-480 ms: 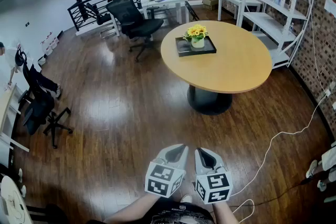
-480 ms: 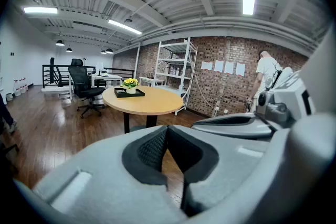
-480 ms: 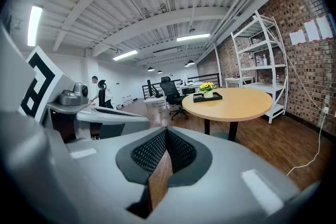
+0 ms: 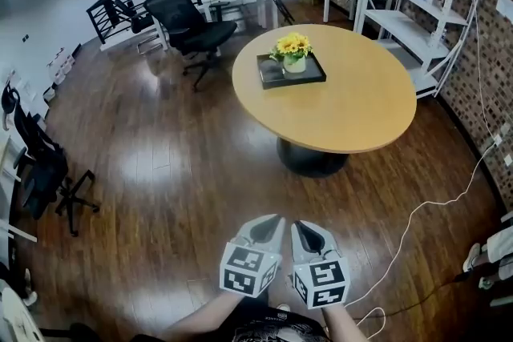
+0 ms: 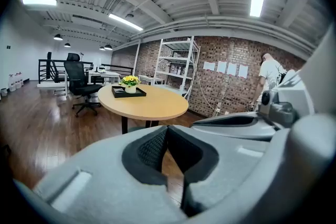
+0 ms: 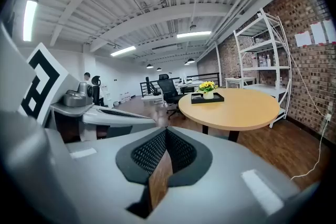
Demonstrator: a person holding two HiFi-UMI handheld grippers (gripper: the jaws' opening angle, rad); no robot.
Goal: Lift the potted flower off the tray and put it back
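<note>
While I am facing the round table [image 4: 345, 112] from well back, I am holding the left gripper [image 4: 272, 222] and right gripper [image 4: 301, 228] side by side over the wood floor [image 4: 176, 172], both with jaws closed together on nothing. The potted flower [image 4: 293, 54] is sitting upright on the black tray [image 4: 272, 76] near the table's far edge, well apart from both grippers

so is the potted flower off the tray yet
No, the potted flower sits on the black tray on the round table.
</note>
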